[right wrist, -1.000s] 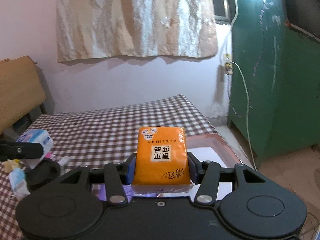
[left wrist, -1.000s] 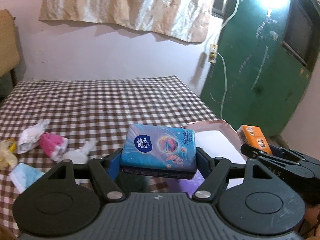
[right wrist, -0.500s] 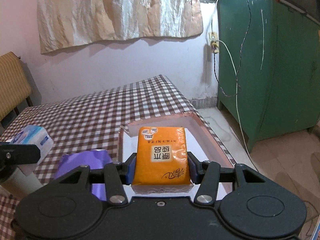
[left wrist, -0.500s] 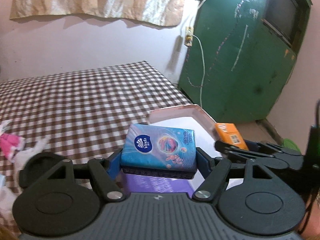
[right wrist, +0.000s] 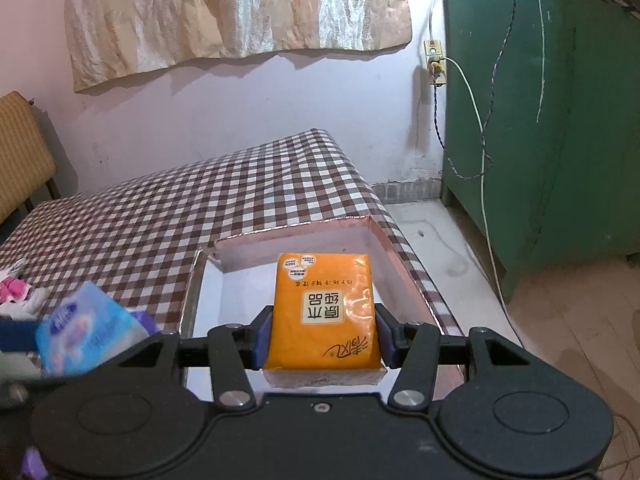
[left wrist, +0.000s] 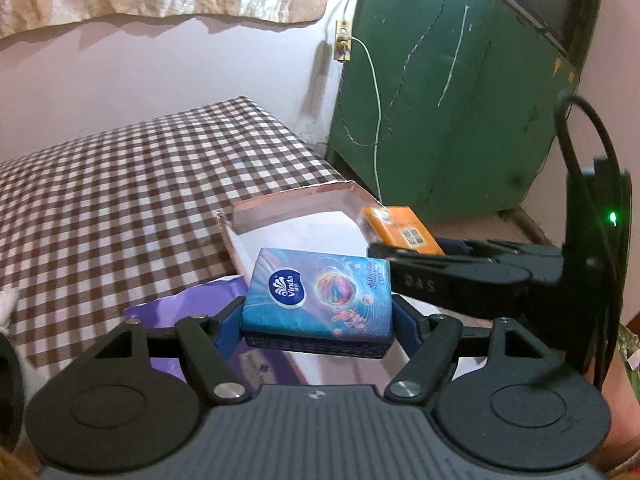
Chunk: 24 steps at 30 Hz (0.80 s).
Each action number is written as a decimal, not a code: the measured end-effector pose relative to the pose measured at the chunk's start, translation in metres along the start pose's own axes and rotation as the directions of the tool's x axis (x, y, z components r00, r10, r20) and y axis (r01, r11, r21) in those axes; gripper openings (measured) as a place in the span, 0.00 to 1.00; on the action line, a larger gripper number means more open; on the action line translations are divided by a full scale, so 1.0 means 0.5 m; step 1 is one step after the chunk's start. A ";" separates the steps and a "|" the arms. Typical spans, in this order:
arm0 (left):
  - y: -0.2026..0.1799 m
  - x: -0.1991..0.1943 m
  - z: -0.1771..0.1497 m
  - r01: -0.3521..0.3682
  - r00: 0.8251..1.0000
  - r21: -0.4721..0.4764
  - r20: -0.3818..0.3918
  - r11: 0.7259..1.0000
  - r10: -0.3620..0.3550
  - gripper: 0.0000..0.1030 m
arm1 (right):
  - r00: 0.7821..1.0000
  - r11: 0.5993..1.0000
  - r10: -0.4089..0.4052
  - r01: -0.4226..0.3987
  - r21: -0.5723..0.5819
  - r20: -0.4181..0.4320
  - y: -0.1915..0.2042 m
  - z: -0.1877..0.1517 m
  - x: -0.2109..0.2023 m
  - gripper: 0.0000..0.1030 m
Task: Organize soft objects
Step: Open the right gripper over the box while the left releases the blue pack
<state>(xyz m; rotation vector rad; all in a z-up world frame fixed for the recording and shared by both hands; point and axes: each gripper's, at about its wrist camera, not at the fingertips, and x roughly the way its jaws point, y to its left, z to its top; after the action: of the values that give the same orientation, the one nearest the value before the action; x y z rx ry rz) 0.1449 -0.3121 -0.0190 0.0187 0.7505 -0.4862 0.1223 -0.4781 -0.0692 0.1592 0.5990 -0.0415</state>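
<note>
Left gripper (left wrist: 318, 312) pinches a blue tissue pack (left wrist: 320, 290), right gripper (right wrist: 322, 336) an orange tissue pack (right wrist: 323, 312), both poised over the open box (right wrist: 296, 236) for placing.

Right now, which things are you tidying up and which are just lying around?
For the job:
- blue tissue pack, held in left tool
- orange tissue pack, held in right tool
- shallow box
- purple packet

Just lying about:
- green cabinet
- wall cloth
- white cord

Blue tissue pack (right wrist: 86, 330) blurred; purple bag (left wrist: 188, 304) half-hidden.
</note>
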 end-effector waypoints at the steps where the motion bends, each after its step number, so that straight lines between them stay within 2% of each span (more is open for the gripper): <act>1: 0.000 0.004 0.001 0.000 1.000 0.006 0.006 1.000 0.000 0.73 | 1.000 1.000 -0.002 0.002 0.001 0.002 -0.004 0.003 0.005 0.60; 4: -0.002 0.011 0.000 0.016 1.000 0.015 0.011 1.000 -0.016 0.80 | 1.000 1.000 -0.010 0.010 0.010 0.016 -0.014 0.013 0.016 0.64; 6: -0.004 0.004 -0.001 0.030 0.999 0.016 0.022 0.999 -0.031 0.83 | 1.000 1.000 0.010 -0.011 0.025 0.025 -0.022 0.014 0.014 0.73; 8: -0.008 -0.005 -0.003 0.027 0.999 0.025 0.035 0.999 -0.028 0.90 | 0.999 0.999 0.017 -0.018 0.032 0.039 -0.022 0.013 0.003 0.73; 14: -0.003 -0.043 -0.003 0.013 0.998 0.018 0.053 1.000 -0.014 0.91 | 0.998 0.999 0.000 -0.003 0.033 0.069 -0.010 0.014 -0.053 0.73; 17: 0.007 -0.065 -0.005 -0.035 0.998 0.029 0.060 0.999 0.033 0.91 | 0.997 1.000 -0.015 0.014 0.013 0.078 0.007 0.018 -0.090 0.75; 24: 0.059 -0.128 -0.008 -0.111 0.992 -0.013 0.058 0.994 0.112 0.91 | 0.996 1.000 -0.021 0.021 0.000 0.090 0.068 0.016 -0.146 0.81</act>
<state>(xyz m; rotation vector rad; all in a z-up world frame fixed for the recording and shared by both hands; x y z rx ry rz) 0.1148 -0.2582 0.0156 0.0370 0.6900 -0.3750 0.0692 -0.4465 -0.0170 0.1489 0.5111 -0.0682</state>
